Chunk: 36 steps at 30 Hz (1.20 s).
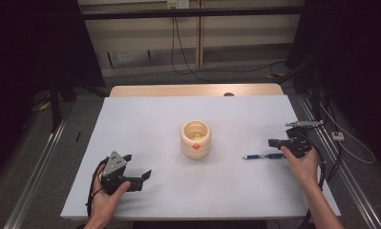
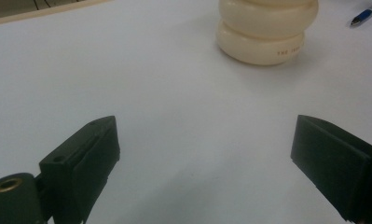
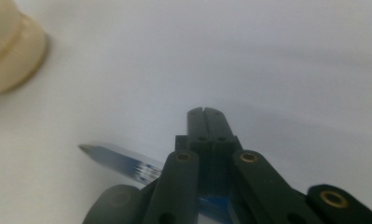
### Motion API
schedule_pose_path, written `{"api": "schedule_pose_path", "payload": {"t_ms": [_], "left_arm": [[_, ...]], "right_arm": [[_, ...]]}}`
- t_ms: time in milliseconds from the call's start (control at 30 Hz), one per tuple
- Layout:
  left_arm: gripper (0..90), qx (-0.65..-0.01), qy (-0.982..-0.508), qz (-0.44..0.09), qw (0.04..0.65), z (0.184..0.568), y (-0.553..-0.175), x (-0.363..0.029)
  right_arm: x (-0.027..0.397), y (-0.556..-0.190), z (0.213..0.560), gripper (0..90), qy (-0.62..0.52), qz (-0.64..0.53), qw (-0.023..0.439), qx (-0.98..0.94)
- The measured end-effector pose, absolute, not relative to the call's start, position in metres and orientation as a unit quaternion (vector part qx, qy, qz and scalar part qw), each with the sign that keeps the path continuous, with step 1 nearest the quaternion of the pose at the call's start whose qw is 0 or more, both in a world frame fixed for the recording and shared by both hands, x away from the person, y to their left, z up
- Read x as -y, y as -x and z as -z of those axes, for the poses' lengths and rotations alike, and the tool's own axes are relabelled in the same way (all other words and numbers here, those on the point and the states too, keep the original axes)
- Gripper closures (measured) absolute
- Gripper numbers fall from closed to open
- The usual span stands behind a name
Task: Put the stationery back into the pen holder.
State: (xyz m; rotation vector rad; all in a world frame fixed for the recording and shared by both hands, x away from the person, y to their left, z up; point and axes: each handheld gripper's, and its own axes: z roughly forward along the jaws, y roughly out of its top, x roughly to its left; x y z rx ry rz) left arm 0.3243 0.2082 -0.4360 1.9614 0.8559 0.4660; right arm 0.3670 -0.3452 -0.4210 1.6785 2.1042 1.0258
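A cream, ring-shaped pot (image 1: 195, 139) with an orange dot on its front stands mid-table; its lower rings show in the left gripper view (image 2: 263, 35) and its edge in the right gripper view (image 3: 9, 51). To its right a blue pen (image 1: 263, 156) lies flat. My right gripper (image 1: 275, 142) hovers over the pen's right end, shut (image 3: 204, 111), pads pressed together with nothing between them. The pen (image 3: 118, 161) runs underneath the jaws, silver tip pointing left. My left gripper (image 1: 136, 166) rests at the front left, open (image 2: 204, 158), nothing between its jaws.
The white table top (image 1: 154, 109) has bare room all around the pot. A wooden strip (image 1: 193, 89) runs along its back edge. Cables (image 1: 188, 67) trail on the floor behind, and metal rails (image 1: 40, 162) flank both sides.
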Motion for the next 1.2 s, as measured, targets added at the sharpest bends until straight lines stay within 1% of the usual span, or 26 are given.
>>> {"api": "schedule_pose_path", "payload": {"t_ms": [133, 333, 500, 600, 733, 1033, 1200], "left_arm": [[7.8, -0.351, -0.792, -0.190, 0.462, 0.436, -0.324, -0.209], [7.8, -0.350, -0.792, -0.192, 0.463, 0.435, -0.324, -0.210], [7.8, -0.351, -0.791, -0.189, 0.463, 0.436, -0.324, -0.210], [7.8, -0.350, -0.791, -0.190, 0.464, 0.435, -0.324, -0.211], [7.8, -0.348, -0.792, -0.189, 0.464, 0.435, -0.323, -0.211], [7.8, -0.347, -0.790, -0.191, 0.468, 0.434, -0.322, -0.211], [7.8, -0.345, -0.790, -0.192, 0.469, 0.434, -0.321, -0.211]], "right_arm": [[0.344, -0.367, 0.422, 90.0, -0.575, -0.325, 0.143, -0.737], [0.346, -0.371, 0.430, 90.0, -0.571, -0.307, 0.124, -0.751], [0.349, -0.373, 0.432, 90.0, -0.581, -0.299, 0.127, -0.747], [0.351, -0.374, 0.434, 90.0, -0.597, -0.296, 0.113, -0.737], [0.350, -0.376, 0.438, 90.0, -0.596, -0.287, 0.107, -0.742], [0.346, -0.375, 0.441, 90.0, -0.587, -0.276, 0.116, -0.752], [0.341, -0.375, 0.440, 90.0, -0.574, -0.260, 0.134, -0.765]]}}
